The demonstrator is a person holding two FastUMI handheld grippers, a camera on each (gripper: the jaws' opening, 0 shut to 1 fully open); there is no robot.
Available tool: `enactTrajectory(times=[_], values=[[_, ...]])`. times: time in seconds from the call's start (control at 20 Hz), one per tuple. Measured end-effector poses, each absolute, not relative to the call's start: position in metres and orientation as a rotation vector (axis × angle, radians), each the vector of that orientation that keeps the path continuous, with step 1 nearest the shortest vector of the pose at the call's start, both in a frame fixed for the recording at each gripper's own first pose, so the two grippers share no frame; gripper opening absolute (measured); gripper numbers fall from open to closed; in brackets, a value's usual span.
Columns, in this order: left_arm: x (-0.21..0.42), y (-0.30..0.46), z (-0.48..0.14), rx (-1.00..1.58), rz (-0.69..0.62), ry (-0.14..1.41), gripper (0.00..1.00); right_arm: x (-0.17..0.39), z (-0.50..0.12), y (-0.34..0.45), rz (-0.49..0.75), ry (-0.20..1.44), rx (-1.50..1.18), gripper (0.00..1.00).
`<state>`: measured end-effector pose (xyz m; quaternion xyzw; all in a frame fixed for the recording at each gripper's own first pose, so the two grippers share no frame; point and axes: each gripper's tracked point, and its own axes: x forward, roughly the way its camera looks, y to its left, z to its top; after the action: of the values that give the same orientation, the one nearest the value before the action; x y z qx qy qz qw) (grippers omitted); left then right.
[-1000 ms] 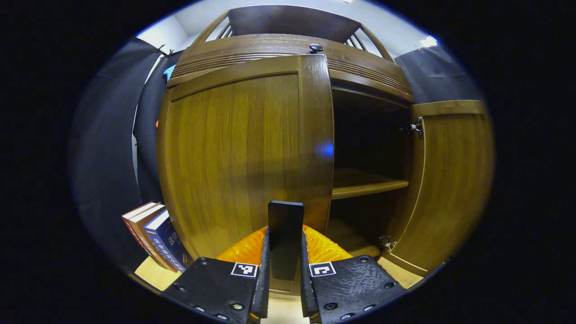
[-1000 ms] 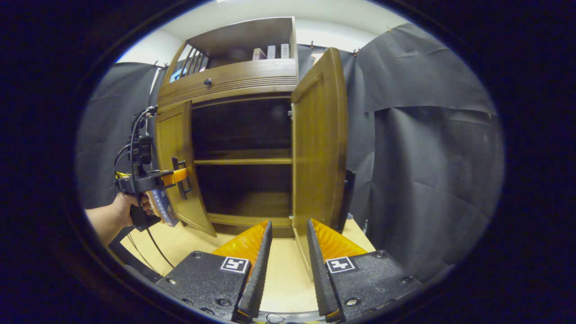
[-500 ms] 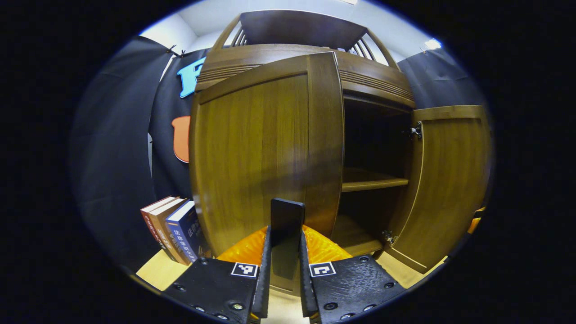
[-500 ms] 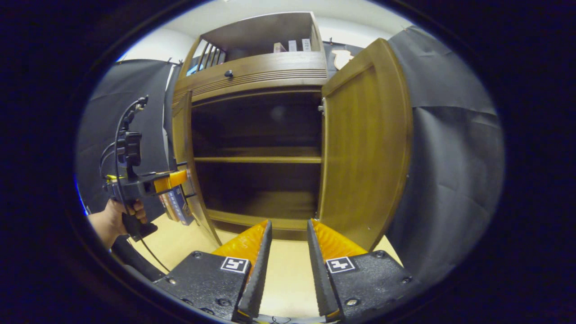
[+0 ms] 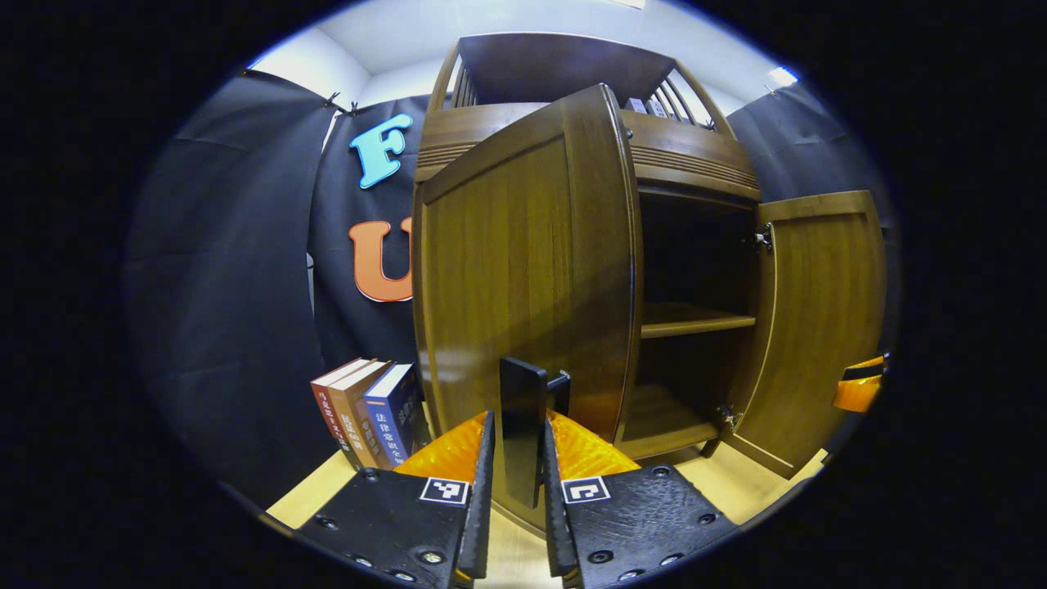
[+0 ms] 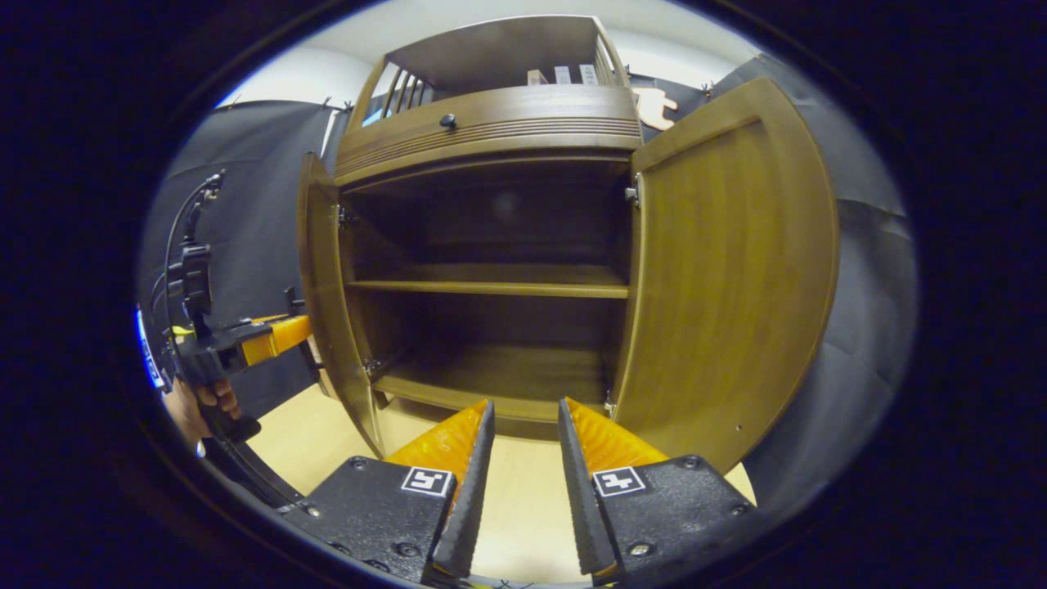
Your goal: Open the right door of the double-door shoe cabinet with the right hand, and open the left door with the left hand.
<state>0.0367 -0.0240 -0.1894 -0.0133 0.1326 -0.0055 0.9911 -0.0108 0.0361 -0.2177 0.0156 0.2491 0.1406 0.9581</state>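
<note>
Left gripper view: left gripper (image 5: 514, 458) has its jaws clamped on the black handle (image 5: 523, 425) of the left door (image 5: 523, 270), both fingers pressing on the flat handle plate. That door stands swung well out from the shoe cabinet (image 5: 695, 164), its outer face toward the camera. Past its free edge the cabinet interior is exposed, with a middle shelf (image 5: 695, 319) and a bottom board. Right door (image 5: 818, 319) is also swung open on the far side, hinge visible at its top corner. Three books (image 5: 368, 413) stand upright on the table (image 5: 311, 499) just beside the left door's lower hinge-side corner. An orange piece of the other gripper pokes in at the right edge of the view.

Right gripper view: right gripper (image 6: 519, 458) jaws are parted with a narrow gap, nothing between them, hovering over the table (image 6: 523, 507) in front of the cabinet (image 6: 491, 131), clear of it. Right door (image 6: 728, 278) is wide open, inner face toward the camera. Left door (image 6: 327, 294) is seen nearly edge-on, opened out. Both compartments above and below the shelf (image 6: 491, 286) are bare. Left gripper (image 6: 307, 360) sits at that door's outer side, held by a hand (image 6: 200, 405) low at the left edge; cables run up from it. A small round knob (image 6: 447, 121) sits on the drawer front above the doors.
</note>
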Motion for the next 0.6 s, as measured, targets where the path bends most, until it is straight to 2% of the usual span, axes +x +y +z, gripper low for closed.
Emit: enactTrajectory(times=[0.45,0.5,0.55,0.6], values=[[0.007,0.048,-0.191,-0.012,0.128,0.26,0.27,0.0,-0.216,0.057,0.3,0.508,0.017,0.5],[0.004,0.055,-0.191,-0.004,0.136,0.259,0.35,0.001,-0.217,0.059,0.3,0.509,0.014,0.5],[0.003,0.067,-0.19,0.005,0.158,0.252,0.27,0.002,-0.217,0.06,0.299,0.51,0.011,0.51],[-0.002,0.071,-0.192,-0.007,0.159,0.255,0.06,0.004,-0.216,0.062,0.297,0.509,0.009,0.51]])
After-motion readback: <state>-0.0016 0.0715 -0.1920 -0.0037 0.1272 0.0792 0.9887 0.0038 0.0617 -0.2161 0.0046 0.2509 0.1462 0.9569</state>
